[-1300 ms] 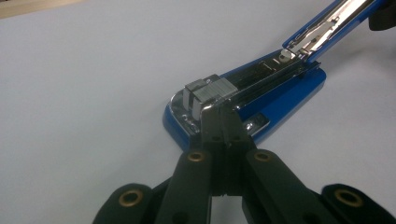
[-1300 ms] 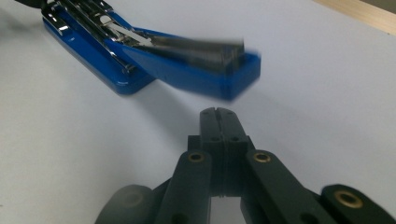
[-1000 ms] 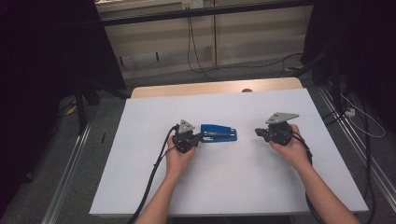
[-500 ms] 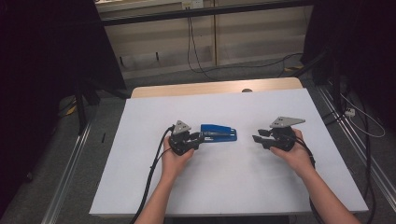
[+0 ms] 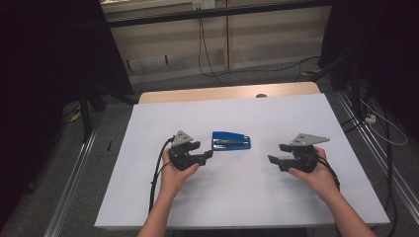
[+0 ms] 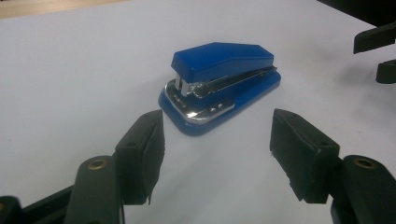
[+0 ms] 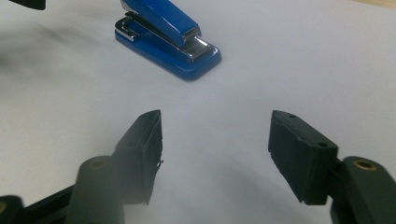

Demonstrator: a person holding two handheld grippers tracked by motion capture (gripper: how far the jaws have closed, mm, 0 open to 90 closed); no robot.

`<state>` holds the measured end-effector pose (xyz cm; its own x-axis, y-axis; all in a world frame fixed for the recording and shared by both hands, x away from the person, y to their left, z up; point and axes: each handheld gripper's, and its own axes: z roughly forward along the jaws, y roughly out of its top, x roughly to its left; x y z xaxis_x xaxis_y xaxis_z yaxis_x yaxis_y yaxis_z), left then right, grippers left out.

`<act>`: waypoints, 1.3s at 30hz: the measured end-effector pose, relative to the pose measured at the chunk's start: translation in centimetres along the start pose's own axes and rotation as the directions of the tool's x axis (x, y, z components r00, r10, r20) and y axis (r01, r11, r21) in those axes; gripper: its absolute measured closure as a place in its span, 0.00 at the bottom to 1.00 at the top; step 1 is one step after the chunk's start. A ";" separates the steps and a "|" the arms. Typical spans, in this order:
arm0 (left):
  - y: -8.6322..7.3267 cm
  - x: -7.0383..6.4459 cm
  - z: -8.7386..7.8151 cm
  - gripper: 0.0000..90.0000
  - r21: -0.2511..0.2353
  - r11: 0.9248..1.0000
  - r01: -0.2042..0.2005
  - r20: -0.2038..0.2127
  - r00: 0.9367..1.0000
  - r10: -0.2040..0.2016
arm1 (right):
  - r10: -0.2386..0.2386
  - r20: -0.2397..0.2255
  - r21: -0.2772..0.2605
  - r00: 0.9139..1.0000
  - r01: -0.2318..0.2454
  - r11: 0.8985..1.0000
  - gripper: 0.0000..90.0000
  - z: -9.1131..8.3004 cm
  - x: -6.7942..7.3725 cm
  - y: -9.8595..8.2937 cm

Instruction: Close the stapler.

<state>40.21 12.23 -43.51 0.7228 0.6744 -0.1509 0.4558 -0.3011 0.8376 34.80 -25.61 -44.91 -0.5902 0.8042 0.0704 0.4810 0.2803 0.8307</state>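
High view is showing the white table [image 5: 237,197] from above, and I am going from its left edge to its right edge. The left gripper [image 5: 206,155] is sitting in the person's left hand [image 5: 174,175], left of the table's middle, and its jaws are standing apart with nothing between them. In the left gripper view the left gripper [image 6: 217,140] is pointing at the blue stapler [image 6: 219,84], which is lying just beyond the fingertips [image 6: 142,140], not touching them. The blue stapler [image 5: 230,140] is lying flat near the middle of the table, between both grippers. The right gripper [image 5: 276,154] is hovering nearer the right edge, jaws also spread wide and holding nothing. In the right gripper view the stapler [image 7: 166,39] is lying well apart from the right gripper [image 7: 215,135].
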 end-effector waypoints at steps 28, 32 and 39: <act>-1.2 0.5 -2.8 0.13 0.038 0.999 -0.005 -0.023 1.000 0.006 | -0.009 0.017 0.014 1.000 0.009 1.000 0.27 -2.7 0.7 -1.7; -1.2 0.7 -3.2 0.09 0.028 1.000 -0.005 -0.021 1.000 0.005 | -0.008 0.019 0.016 1.000 0.007 1.000 0.27 -2.9 0.6 -1.8; -1.5 1.0 -3.9 0.07 0.023 1.000 -0.009 -0.032 0.999 0.009 | -0.005 0.024 0.018 1.000 0.005 1.000 0.26 -3.4 0.7 -2.1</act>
<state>38.19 15.97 -42.88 0.7099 0.6929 -0.1263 0.4612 -0.3219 0.8268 31.23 -27.44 -44.77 -0.5771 0.8150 0.0531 0.4899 0.2934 0.8209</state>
